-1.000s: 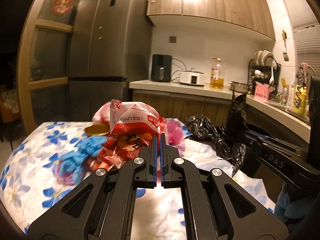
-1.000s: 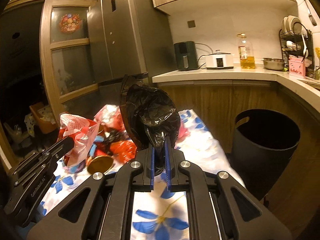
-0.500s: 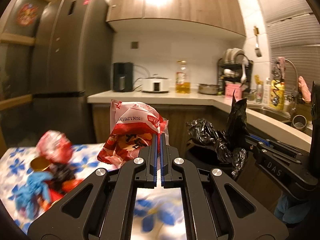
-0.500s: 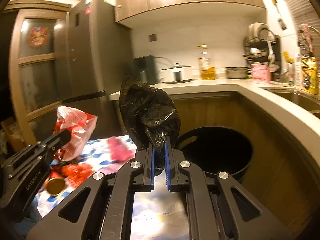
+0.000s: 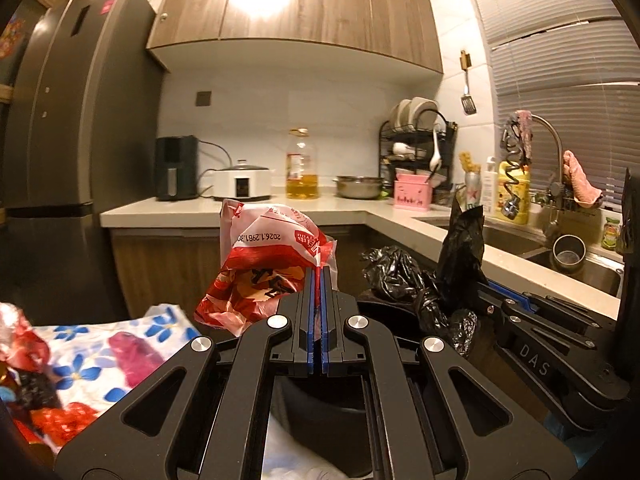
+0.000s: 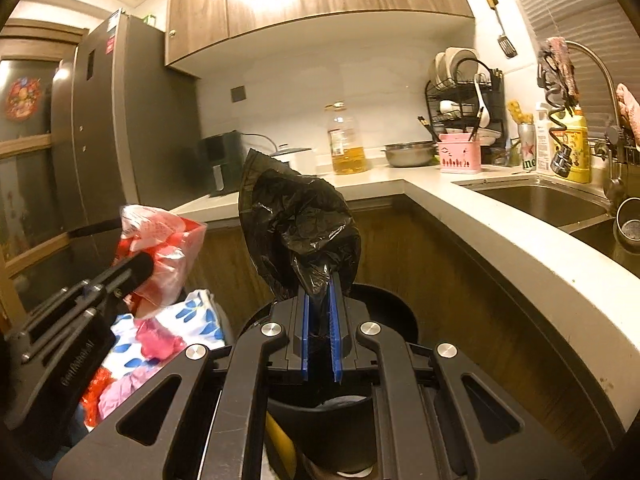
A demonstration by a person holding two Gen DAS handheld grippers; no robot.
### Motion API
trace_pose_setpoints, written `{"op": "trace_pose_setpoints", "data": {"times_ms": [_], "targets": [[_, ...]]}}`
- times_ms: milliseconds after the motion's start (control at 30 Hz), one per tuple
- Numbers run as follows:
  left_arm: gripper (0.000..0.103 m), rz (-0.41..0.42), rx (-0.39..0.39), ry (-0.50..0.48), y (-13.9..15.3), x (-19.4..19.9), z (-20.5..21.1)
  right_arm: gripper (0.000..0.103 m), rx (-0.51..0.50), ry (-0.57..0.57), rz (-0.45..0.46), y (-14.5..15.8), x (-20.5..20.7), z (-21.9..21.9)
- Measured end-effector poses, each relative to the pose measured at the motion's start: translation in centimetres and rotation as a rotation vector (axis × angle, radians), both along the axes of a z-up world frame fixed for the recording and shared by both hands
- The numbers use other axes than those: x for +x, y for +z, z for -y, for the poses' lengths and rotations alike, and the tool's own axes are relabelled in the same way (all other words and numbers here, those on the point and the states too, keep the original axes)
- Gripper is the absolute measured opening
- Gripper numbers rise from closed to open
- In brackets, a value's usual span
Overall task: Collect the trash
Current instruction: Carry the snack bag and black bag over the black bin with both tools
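Two hand-held grippers (image 5: 319, 280) (image 6: 319, 284), clamping red wrapper (image 5: 268, 264) and black bag (image 6: 300, 228), seemingly above a dark bin (image 6: 384, 316) beside the counter (image 6: 500, 232).

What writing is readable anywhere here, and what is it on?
"2026.1.29B1.30", upside down: red-and-white plastic wrapper gripped by the left tool.
"DAS": black body of the right tool, seen from the left wrist.
"ine": green-and-white can.
Lettering on the left tool's side, oil bottle label: unreadable.
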State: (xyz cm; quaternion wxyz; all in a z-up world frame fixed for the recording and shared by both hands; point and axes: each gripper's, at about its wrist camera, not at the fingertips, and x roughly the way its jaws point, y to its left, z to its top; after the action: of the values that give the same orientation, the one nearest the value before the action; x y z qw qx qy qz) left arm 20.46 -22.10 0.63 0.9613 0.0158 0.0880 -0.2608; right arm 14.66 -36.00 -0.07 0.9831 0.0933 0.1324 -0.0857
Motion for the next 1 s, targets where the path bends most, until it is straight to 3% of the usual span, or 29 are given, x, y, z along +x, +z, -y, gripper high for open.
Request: {"op": "trace_pose_setpoints", "data": {"times_ms": [733, 800, 900, 1000], "targets": [[0.002, -0.047, -0.024, -0.112, -2.9, 4.1, 4.2, 0.011, 0.008, -0.007, -0.014, -1.1, 3.2, 1.9], [0.002, -0.055, -0.025, -0.132, -3.1, 4.3, 4.2, 0.012, 0.009, -0.007, -0.013, -1.1, 3.3, 2.1], [0.004, -0.079, -0.040, -0.168, -3.7, 4.6, 4.4, 0.024, 0.011, -0.013, -0.014, -1.4, 3.6, 2.3], [0.011, -0.104, -0.022, -0.176, -4.5, 5.1, 4.6, 0.028, 0.026, -0.018, -0.025, -1.8, 3.9, 2.7]]}}
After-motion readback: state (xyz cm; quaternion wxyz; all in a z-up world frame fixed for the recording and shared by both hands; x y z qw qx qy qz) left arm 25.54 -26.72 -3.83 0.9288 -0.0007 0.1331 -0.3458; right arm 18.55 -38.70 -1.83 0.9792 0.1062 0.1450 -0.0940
